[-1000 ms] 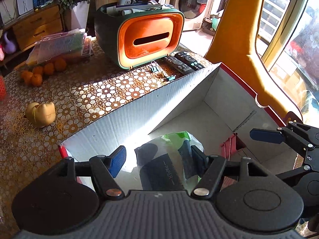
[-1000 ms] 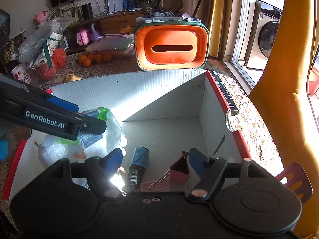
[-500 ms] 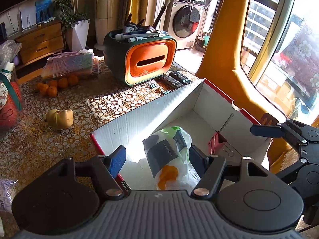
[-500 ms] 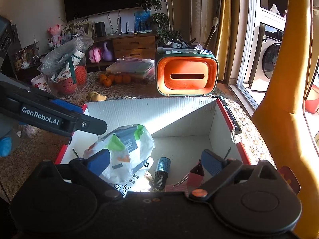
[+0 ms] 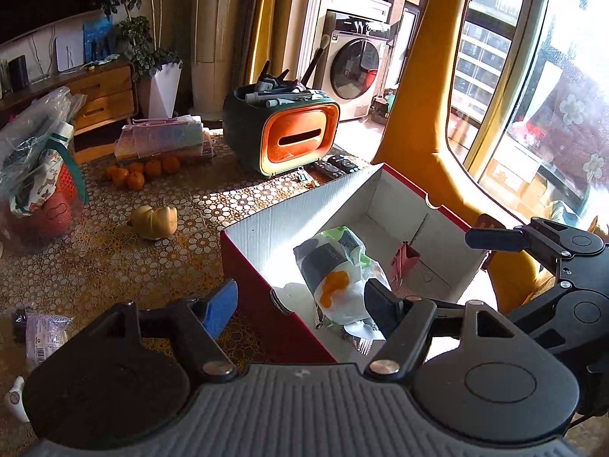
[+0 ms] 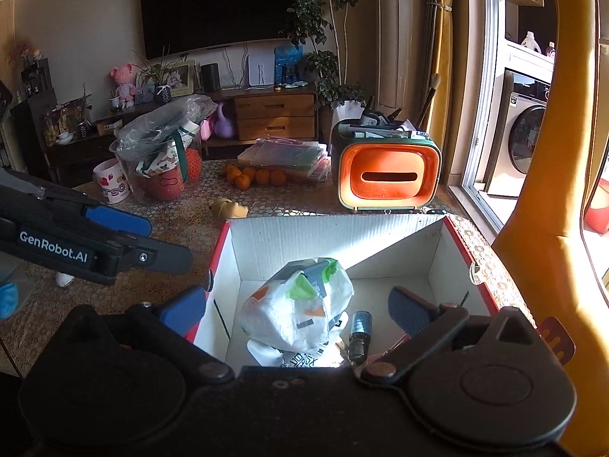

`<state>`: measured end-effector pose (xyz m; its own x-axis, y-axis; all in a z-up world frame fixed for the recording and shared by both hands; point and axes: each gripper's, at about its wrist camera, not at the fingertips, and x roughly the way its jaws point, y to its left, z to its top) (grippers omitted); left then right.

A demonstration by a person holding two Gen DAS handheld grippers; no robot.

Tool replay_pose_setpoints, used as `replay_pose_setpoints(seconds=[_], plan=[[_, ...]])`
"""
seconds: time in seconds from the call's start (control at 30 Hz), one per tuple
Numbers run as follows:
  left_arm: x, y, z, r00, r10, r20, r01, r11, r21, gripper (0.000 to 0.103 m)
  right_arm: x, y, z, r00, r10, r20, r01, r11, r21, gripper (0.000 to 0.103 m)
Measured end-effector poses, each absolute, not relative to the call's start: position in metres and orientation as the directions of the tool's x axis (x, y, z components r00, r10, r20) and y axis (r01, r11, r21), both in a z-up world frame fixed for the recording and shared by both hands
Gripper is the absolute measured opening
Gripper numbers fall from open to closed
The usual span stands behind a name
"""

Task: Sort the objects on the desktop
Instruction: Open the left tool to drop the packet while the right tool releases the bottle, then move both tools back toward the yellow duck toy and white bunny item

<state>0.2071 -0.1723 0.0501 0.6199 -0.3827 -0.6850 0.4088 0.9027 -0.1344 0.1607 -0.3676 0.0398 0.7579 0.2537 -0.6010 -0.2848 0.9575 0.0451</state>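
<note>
Plastic packet (image 6: pixel 300 304) lies boxed beneath right hand-held gripper (image 6: pixel 297 310)

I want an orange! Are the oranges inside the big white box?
No, the oranges lie on the table beyond the box, beside a stack of plastic folders.
</note>
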Motion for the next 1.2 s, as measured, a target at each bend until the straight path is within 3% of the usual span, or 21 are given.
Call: replay_pose_setpoints(seconds=[0.67,0.87,0.93,1.2], plan=[[0.140,-0.045,0.041,0.696,-0.309,-0.648,0.309,0.944,-0.119,0.083,0.145,-0.272,0.040,0.728,0.315,-0.608,-0.354,0.933,0.060,0.102],[0.130,-0.009,0.028,0.709,-0.286,-0.644,0.274,0.954,-0.121,0.090,0.149,-0.241,0.033,0.712,0.338,-0.615,-0.363,0.928,0.091,0.103],[0.128,0.002,0.025,0.717,-0.277,-0.640,0.261,0.958,-0.122,0.102,0.151,-0.231,0.031,0.702,0.352,-0.619,-0.379,0.921,0.095,0.103],[0.127,0.042,0.001,0.732,-0.241,-0.637,0.206,0.970,-0.130,0.103,0.160,-0.200,0.027,0.719,0.375,-0.585,-0.385,0.916,0.113,0.103]])
